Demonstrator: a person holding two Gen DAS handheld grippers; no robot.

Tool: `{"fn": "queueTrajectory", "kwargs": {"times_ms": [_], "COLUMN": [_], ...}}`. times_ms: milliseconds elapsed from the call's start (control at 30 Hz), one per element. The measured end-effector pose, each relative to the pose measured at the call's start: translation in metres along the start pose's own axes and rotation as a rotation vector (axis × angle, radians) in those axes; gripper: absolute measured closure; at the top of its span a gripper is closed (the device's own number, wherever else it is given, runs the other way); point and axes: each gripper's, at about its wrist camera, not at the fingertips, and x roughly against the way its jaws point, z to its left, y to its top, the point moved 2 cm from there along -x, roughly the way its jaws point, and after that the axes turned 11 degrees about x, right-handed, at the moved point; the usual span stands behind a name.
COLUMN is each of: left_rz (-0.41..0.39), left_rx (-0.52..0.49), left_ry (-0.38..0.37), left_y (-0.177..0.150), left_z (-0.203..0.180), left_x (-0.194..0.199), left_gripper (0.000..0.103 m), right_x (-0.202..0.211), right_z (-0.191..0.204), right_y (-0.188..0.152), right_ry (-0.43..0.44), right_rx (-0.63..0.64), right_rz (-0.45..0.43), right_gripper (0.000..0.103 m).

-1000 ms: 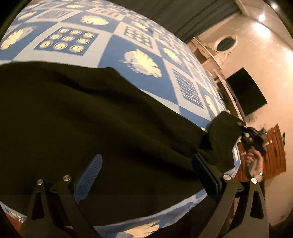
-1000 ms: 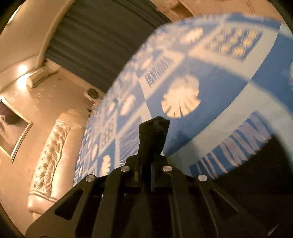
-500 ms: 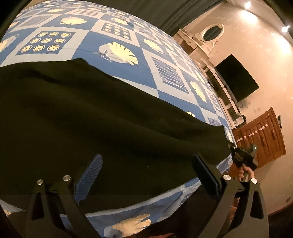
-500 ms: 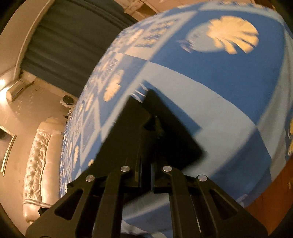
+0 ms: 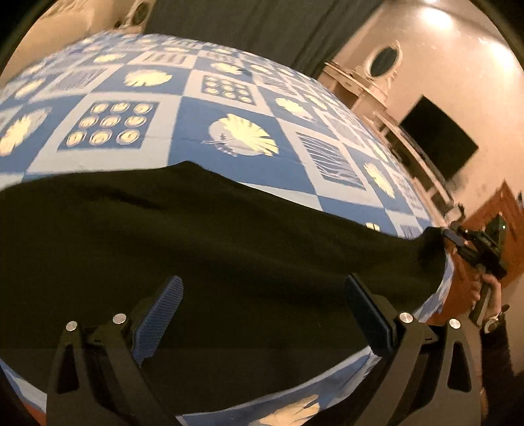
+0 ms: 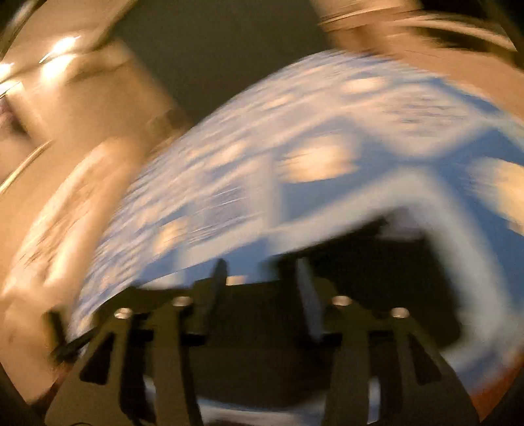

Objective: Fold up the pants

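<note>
Black pants [image 5: 203, 249] lie spread flat across a bed with a blue and white patterned cover [image 5: 196, 114]. My left gripper [image 5: 262, 295] hovers open just above the near part of the pants, with nothing between its fingers. At the far right a hand holds my right gripper [image 5: 457, 236] at the pants' right end, by the bed's edge. The right wrist view is badly blurred. There my right gripper [image 6: 260, 281] has its jaws opening, and the pads stand apart from the black pants cloth [image 6: 376, 262] that lies under and beyond them.
The bed's near edge [image 5: 294, 413] curves just below my left gripper. Along the right wall stand a black TV [image 5: 439, 137], a dresser with an oval mirror [image 5: 386, 59] and a brown wooden cabinet [image 5: 491, 209]. A dark curtain [image 5: 262, 26] hangs behind the bed.
My right gripper was shut on the raised pants end, drew it out to the right and laid it flat, and now its jaws stand apart. The left gripper stayed open over the pants.
</note>
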Motion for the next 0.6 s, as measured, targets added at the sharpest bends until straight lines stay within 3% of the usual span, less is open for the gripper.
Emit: {"fn": "queueTrajectory", "kwargs": {"times_ms": [67,200,267,433,467,533,567,600], "left_rz": [0.014,0.051,0.073,0.069,0.071,0.077,0.077,0.077], "left_rx": [0.064,0.138,0.164,0.164,0.163,0.168,0.173,0.174], "left_ry": [-0.017,-0.012,0.0,-0.006,-0.006,-0.008,-0.009,-0.009], "left_y": [0.002,0.001,-0.001,-0.001,-0.001,-0.001,-0.001,-0.001], "left_z": [0.01,0.023,0.029,0.031,0.031,0.031,0.032,0.032], "left_x": [-0.004,-0.013,-0.018,-0.016,-0.017,-0.018,-0.018,-0.018], "left_gripper": [0.006,0.006,0.006,0.006,0.006,0.006,0.006,0.006], "right_x": [-0.061,-0.165,-0.198,-0.238,-0.237,-0.236,-0.236,-0.236], "right_z": [0.04,0.089,0.099,0.113,0.112,0.111,0.11,0.112], "right_y": [0.009,0.003,-0.003,-0.024,-0.028,-0.033,-0.032,-0.032], "right_ry": [0.151,0.218,0.27,0.29,0.284,0.277,0.299,0.319], "right_rx": [0.108,0.285,0.31,0.413,0.428,0.428,0.416,0.411], "right_rz": [0.139,0.406,0.502,0.717,0.738,0.763,0.773,0.778], "right_gripper": [0.045,0.044,0.044,0.044,0.047,0.062,0.092,0.096]}}
